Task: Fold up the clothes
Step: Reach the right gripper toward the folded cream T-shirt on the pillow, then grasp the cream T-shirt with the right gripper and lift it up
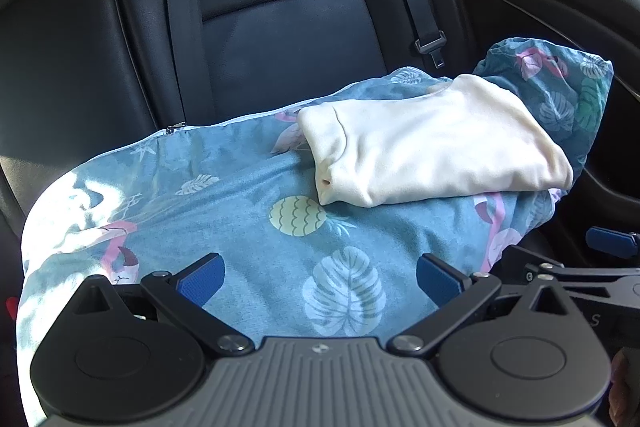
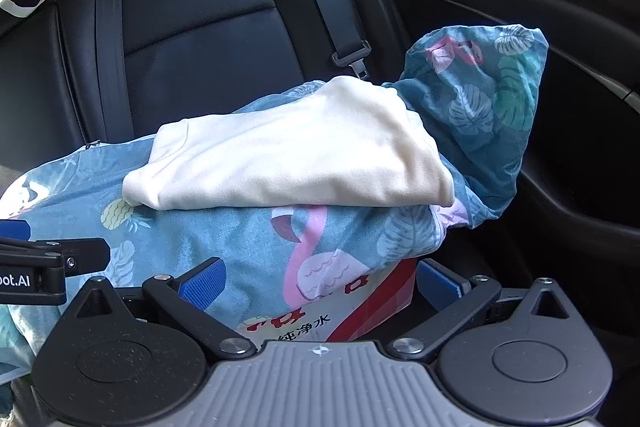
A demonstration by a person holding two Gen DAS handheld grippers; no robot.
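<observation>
Left gripper: fingers spread wide apart, nothing between the blue pads, poised just above the near edge of the printed cover
Printed cover: blue cloth with flamingos, leaves and a pineapple, spread ahead of both grippers across the black car seat
Cream garment: folded into a compact bundle, lying on the cover ahead and to the right of the left gripper, straight ahead of the right one
Carton: red and white box under the cover, close in front of the right gripper
Right gripper: fingers parted, gripping nothing, the draped cover and carton corner sit between them
</observation>
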